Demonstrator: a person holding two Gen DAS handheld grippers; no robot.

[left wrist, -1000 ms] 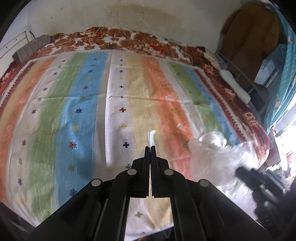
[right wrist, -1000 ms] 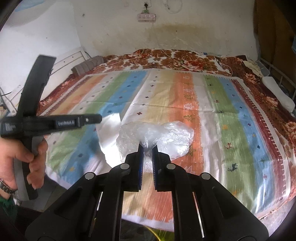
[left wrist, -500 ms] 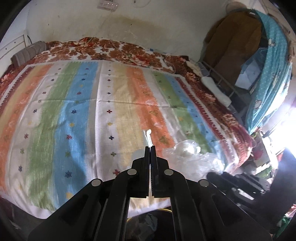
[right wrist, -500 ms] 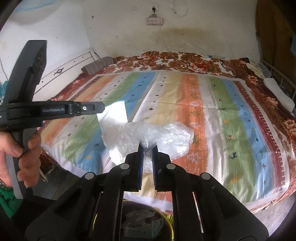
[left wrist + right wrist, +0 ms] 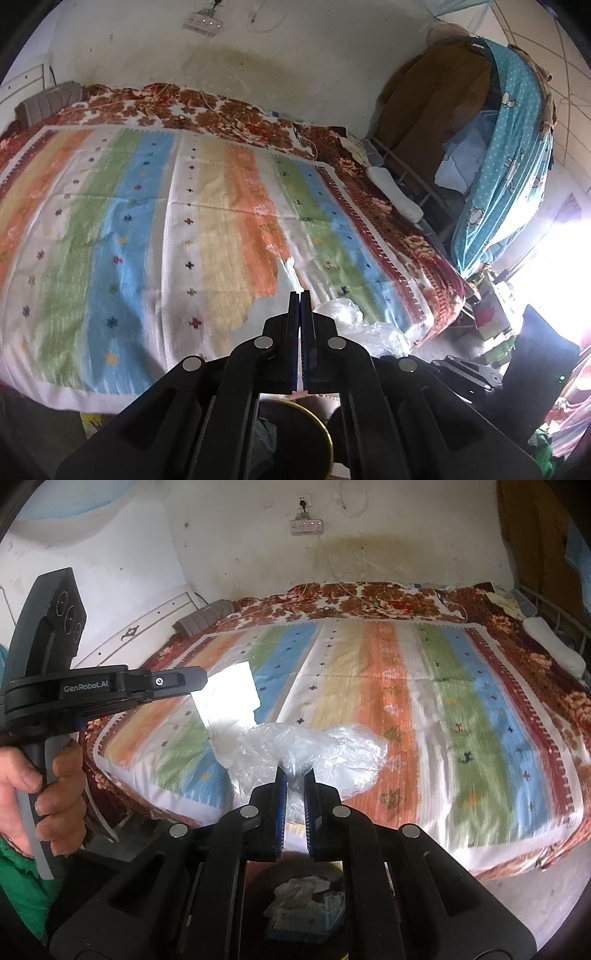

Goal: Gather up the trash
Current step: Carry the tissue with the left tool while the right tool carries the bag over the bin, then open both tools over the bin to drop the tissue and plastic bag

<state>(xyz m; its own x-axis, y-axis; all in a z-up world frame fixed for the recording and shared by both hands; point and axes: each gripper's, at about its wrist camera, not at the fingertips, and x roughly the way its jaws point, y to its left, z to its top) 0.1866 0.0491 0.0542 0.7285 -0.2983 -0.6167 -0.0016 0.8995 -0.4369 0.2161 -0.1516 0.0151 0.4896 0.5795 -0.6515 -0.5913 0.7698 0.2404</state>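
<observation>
Now your right gripper [image 5: 294,773] is clamped on a crumpled clear plastic bag [image 5: 325,753], and your left gripper [image 5: 300,295] is pinched tight on a white sheet of paper [image 5: 231,698], seen edge-on from its own camera. Both pieces hang off the near edge of the striped bedspread [image 5: 461,709]. What matters is straight below: the trash bin [image 5: 317,428] with the yellow rim sits under both sets of jaws, already holding tissues. The bag looks nearer to being over its mouth, so it could probably drop first.
</observation>
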